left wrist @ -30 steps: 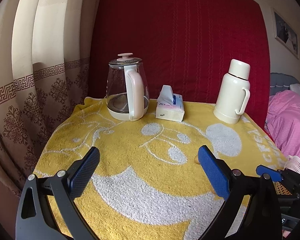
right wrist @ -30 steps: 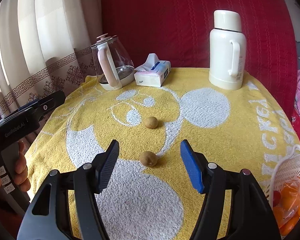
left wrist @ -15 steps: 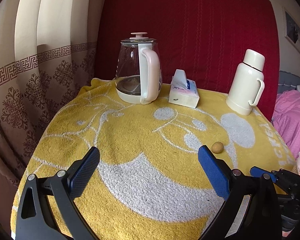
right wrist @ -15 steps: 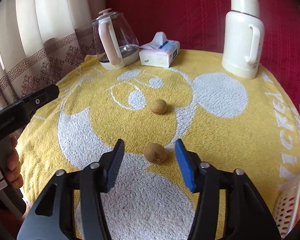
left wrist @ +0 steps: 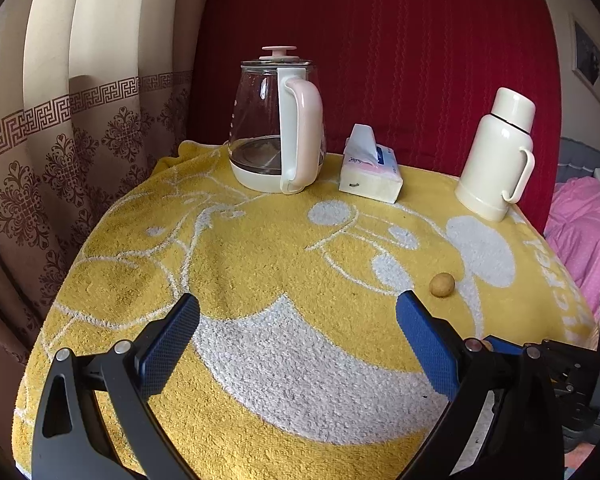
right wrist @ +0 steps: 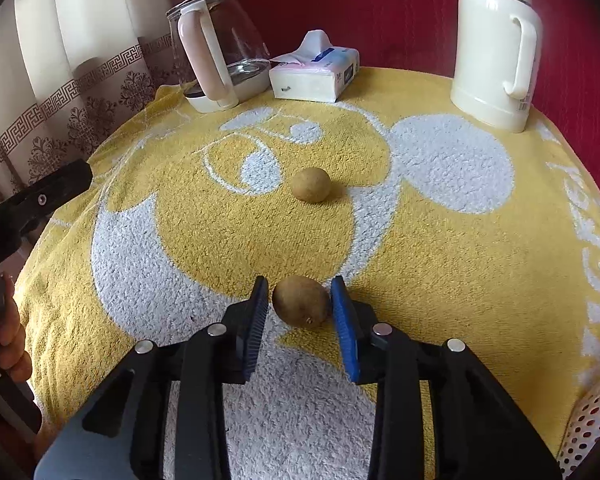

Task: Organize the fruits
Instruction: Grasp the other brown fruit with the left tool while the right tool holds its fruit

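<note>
Glass kettle (left wrist: 274, 128), seemingly empty.

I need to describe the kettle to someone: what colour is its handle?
Pale pink on the outside, with a white inner strip; the kettle handle shows best in the left wrist view.

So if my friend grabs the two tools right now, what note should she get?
Right tool: jaws have just been closing and now pinch the near brown fruit, which sits on the yellow towel.
Left tool: open, empty, over the towel.
Second brown fruit lies loose farther back.
White basket at the right edge; what it holds is out of view.
Done: first fruit gripped.
Left: probably lift it to the basket, then fetch the other.
</note>
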`<action>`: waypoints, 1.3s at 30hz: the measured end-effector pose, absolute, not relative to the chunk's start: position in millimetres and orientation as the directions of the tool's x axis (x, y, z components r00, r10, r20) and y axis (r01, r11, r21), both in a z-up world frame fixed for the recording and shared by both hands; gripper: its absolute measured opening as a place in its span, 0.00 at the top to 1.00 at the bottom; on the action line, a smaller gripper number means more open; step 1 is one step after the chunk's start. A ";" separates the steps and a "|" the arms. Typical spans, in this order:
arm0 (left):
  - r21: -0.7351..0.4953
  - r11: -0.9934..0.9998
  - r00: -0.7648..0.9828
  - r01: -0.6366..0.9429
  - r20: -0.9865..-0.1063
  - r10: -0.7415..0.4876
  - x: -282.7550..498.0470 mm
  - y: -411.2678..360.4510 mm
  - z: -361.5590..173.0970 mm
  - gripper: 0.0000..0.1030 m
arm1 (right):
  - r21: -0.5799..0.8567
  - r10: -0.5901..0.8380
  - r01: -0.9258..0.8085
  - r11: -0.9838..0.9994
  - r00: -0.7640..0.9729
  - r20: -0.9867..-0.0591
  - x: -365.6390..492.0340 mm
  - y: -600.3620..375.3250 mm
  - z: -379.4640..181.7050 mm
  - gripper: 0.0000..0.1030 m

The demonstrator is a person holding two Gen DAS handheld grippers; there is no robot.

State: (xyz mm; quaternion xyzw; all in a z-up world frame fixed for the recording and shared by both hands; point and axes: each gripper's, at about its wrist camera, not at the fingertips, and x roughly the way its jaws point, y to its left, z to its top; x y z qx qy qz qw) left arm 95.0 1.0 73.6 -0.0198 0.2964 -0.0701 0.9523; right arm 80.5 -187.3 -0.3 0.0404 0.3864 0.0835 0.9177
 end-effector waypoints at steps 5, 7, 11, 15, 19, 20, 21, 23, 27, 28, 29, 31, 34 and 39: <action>-0.067 0.988 0.809 0.138 -0.568 -0.151 95.7 -4.4 71.5 0.05 | 0.159 0.199 -0.122 0.980 0.691 -0.695 78.1 -190.3 -0.1 0.71; -0.063 0.986 0.803 0.154 -0.573 -0.162 96.5 -8.6 71.5 0.05 | 0.170 0.206 -0.122 0.978 0.698 -0.685 73.8 -192.1 2.5 0.71; -0.033 0.981 0.797 0.191 -0.578 -0.174 99.1 -22.5 72.5 0.05 | 0.181 0.212 -0.120 0.976 0.713 -0.669 64.7 -196.3 7.7 0.71; -0.017 0.974 0.783 0.228 -0.592 -0.193 104.0 -38.8 70.4 0.05 | 0.195 0.216 -0.115 0.974 0.727 -0.652 56.5 -202.8 12.2 0.71; 0.016 0.965 0.774 0.262 -0.601 -0.200 108.2 -58.2 68.4 0.05 | 0.195 0.211 -0.110 0.975 0.741 -0.637 48.6 -208.5 16.0 0.71; 0.025 0.962 0.774 0.270 -0.600 -0.202 108.9 -62.9 68.3 0.05 | 0.197 0.212 -0.110 0.974 0.744 -0.634 46.8 -210.1 16.7 0.71; 0.031 0.960 0.773 0.278 -0.601 -0.204 109.7 -67.1 68.2 0.05 | 0.200 0.214 -0.110 0.974 0.746 -0.631 45.3 -211.6 17.3 0.71; 0.043 0.956 0.772 0.290 -0.601 -0.207 111.7 -74.8 68.1 0.05 | 0.207 0.216 -0.107 0.973 0.749 -0.626 42.1 -214.9 18.6 0.71; 0.061 0.950 0.771 0.305 -0.602 -0.209 115.5 -87.0 67.5 0.05 | 0.219 0.216 -0.098 0.971 0.754 -0.620 39.5 -220.5 20.1 0.71; 0.066 0.949 0.770 0.308 -0.602 -0.208 116.8 -89.6 67.2 0.05 | 0.222 0.217 -0.096 0.970 0.755 -0.619 38.7 -222.1 20.2 0.71; 0.070 0.948 0.769 0.312 -0.604 -0.208 118.2 -92.4 66.9 0.05 | 0.225 0.217 -0.095 0.970 0.755 -0.619 38.8 -222.9 20.4 0.71; 0.076 0.945 0.767 0.318 -0.606 -0.210 120.3 -97.4 66.2 0.05 | 0.229 0.218 -0.092 0.969 0.756 -0.617 38.4 -224.7 20.2 0.71; 0.087 0.941 0.762 0.328 -0.612 -0.209 123.4 -104.4 63.6 0.05 | 0.237 0.218 -0.086 0.968 0.756 -0.617 38.4 -228.5 18.8 0.71; 0.088 0.939 0.753 0.334 -0.624 -0.210 128.4 -110.4 58.7 0.05 | 0.252 0.224 -0.081 0.964 0.757 -0.615 38.5 -233.1 16.5 0.71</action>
